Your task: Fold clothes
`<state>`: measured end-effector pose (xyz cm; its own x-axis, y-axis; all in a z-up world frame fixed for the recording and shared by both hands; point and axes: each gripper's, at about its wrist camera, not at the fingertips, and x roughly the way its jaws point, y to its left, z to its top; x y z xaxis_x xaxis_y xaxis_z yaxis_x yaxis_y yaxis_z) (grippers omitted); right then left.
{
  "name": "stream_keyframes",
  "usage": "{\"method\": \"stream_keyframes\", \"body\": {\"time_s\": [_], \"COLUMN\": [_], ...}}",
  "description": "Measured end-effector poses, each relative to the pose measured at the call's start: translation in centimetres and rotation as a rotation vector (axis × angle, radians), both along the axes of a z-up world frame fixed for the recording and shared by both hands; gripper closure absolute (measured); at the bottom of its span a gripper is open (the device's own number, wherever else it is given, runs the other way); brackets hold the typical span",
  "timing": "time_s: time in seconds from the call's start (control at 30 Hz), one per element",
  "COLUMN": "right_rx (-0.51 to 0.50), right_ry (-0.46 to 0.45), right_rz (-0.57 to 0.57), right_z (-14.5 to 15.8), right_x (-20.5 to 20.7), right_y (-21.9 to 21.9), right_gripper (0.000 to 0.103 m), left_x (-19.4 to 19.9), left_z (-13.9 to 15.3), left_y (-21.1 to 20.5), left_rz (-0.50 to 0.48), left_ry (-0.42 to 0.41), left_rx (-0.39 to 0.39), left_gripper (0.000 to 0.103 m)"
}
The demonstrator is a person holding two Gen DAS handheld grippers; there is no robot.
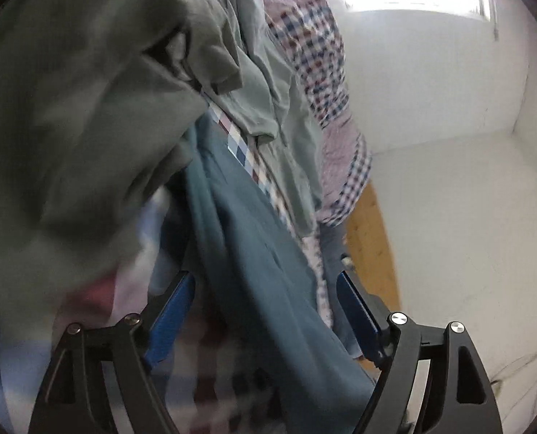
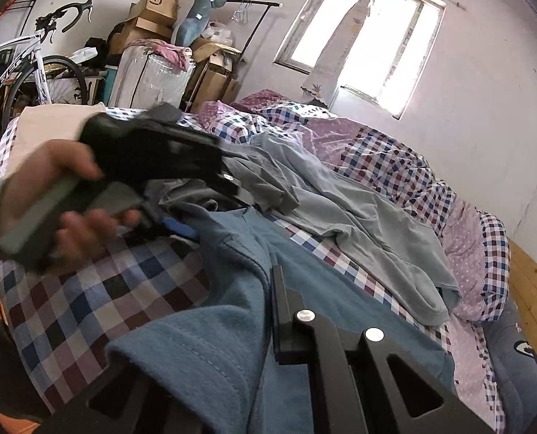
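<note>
**Blue shirt caught between both grippers on the bed**

We see the blue shirt (image 2: 304,325) spread over the checked bedsheet (image 2: 87,307). Our right gripper (image 2: 210,354) is clamped on its near edge. Our left gripper (image 1: 265,296) has its fingers spread, a fold of the shirt passing between them. A grey-green garment (image 2: 370,224) lies just beyond.

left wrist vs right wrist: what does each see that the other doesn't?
Only the left wrist view: the left gripper end-on, both blue pads apart, a fold of the blue shirt running between them; a bare white wall corner.

Only the right wrist view: the hand holding the left gripper, the window, a bicycle, stacked cardboard boxes, and the right gripper's finger against the shirt.

Both: the blue shirt, the grey-green garments, the checked bedding and the wood panel.
</note>
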<state>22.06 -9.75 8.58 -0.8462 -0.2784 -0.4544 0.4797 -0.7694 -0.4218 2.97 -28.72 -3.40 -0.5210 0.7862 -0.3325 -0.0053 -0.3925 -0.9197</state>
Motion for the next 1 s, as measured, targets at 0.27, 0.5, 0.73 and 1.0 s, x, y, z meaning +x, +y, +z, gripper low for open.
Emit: {"method": "stream_keyframes", "body": {"time_s": [0.27, 0.5, 0.73, 1.0], "right_rx": [-0.026, -0.041, -0.046, -0.027], "right_ry": [0.0, 0.026, 0.043, 0.023], "right_rz": [-0.014, -0.042, -0.06, -0.064], "right_z": [0.6, 1.3, 2.5, 2.4], "right_x": [1.0, 2.1, 3.8, 5.9], "right_y": [1.4, 3.1, 4.4, 4.5], "right_gripper": [0.1, 0.1, 0.1, 0.1], "left_x": [-6.1, -9.3, -9.9, -8.4], "left_z": [0.7, 0.5, -0.1, 1.6], "left_y": [0.6, 1.2, 2.3, 2.4], "left_rz": [-0.085, -0.107, -0.117, -0.062], "left_ry": [0.013, 0.011, -0.019, 0.024], "left_rx": [-0.038, -0.011, 0.023, 0.015], "left_gripper": [0.021, 0.024, 0.067, 0.092]}}
